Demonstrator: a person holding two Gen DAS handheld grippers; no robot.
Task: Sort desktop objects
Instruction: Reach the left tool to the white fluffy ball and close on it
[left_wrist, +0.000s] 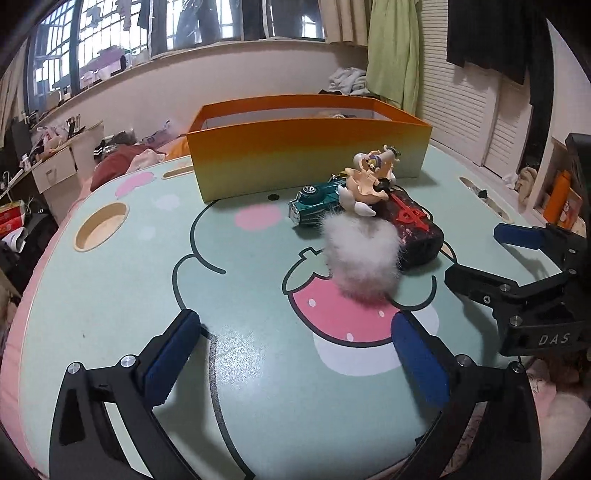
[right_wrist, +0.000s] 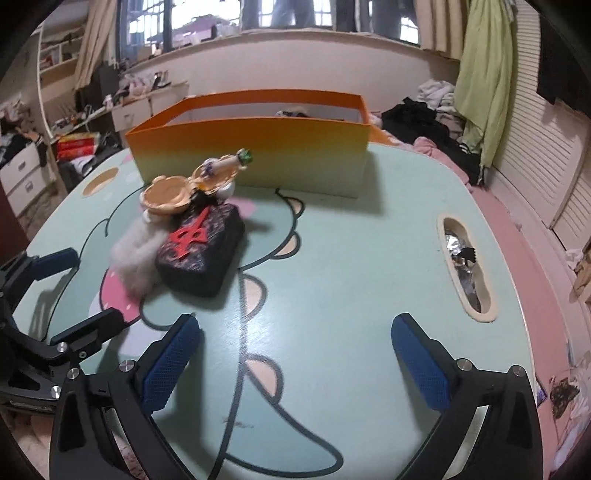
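A small pile lies mid-table in front of the orange box (left_wrist: 306, 155) (right_wrist: 251, 147). It holds a teal toy car (left_wrist: 314, 205), a cream figurine (left_wrist: 371, 177) (right_wrist: 192, 184), a white fluffy pompom (left_wrist: 362, 254) (right_wrist: 135, 251) and a black box with a red emblem (left_wrist: 415, 225) (right_wrist: 201, 251). My left gripper (left_wrist: 295, 360) stands open over the bare tabletop, short of the pompom. My right gripper (right_wrist: 295, 363) is open too, nothing between its fingers, the black box ahead to its left. Each gripper shows at the edge of the other's view.
The round table (left_wrist: 110, 288) (right_wrist: 369, 258) carries a cartoon print, a round cutout (left_wrist: 101, 227) at the left and a slot cutout (right_wrist: 465, 262) with clutter at the right. Clothes, drawers and a shuttered wardrobe surround it.
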